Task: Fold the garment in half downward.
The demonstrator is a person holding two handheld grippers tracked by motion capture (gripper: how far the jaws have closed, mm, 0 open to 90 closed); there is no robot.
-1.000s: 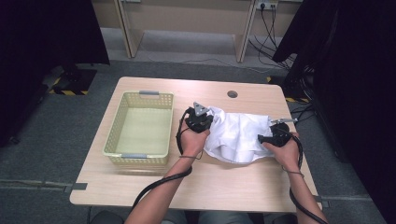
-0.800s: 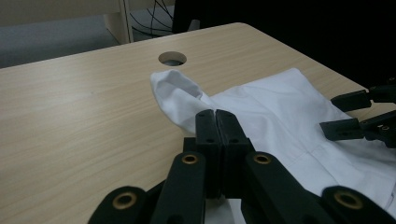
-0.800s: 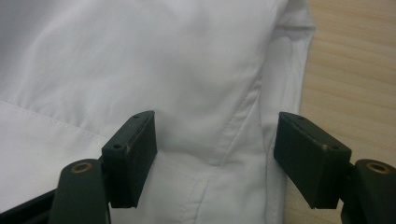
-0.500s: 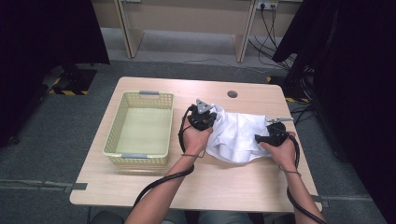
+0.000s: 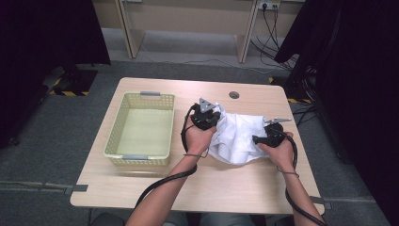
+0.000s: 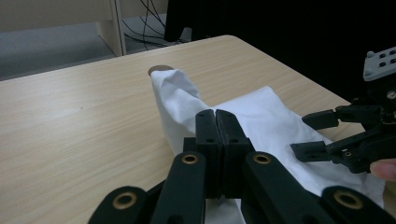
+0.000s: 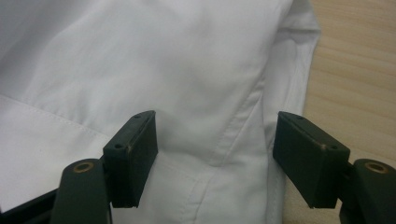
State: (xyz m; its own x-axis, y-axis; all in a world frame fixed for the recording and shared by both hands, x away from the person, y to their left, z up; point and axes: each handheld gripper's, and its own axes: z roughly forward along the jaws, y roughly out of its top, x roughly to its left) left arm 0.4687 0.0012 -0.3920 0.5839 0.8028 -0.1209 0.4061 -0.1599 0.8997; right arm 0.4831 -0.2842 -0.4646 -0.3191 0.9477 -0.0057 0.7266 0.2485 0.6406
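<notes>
My left tool (image 6: 217, 116) is pinched onto the white shirt (image 5: 237, 136); my right tool (image 7: 215, 158), jaws spread, hovers right over its seam.

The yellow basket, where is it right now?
In the high view, the yellow basket sits on the table's left half, just left of the left gripper and the white cloth.

The right tongs (image 7: 215, 158) gape wide over a seamed white garment (image 7: 140, 70) on the wooden table (image 7: 359, 79).

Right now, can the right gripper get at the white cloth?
Probably yes. The right gripper is open with its jaws spread over a seam of the white cloth, and nothing lies between them.
</notes>
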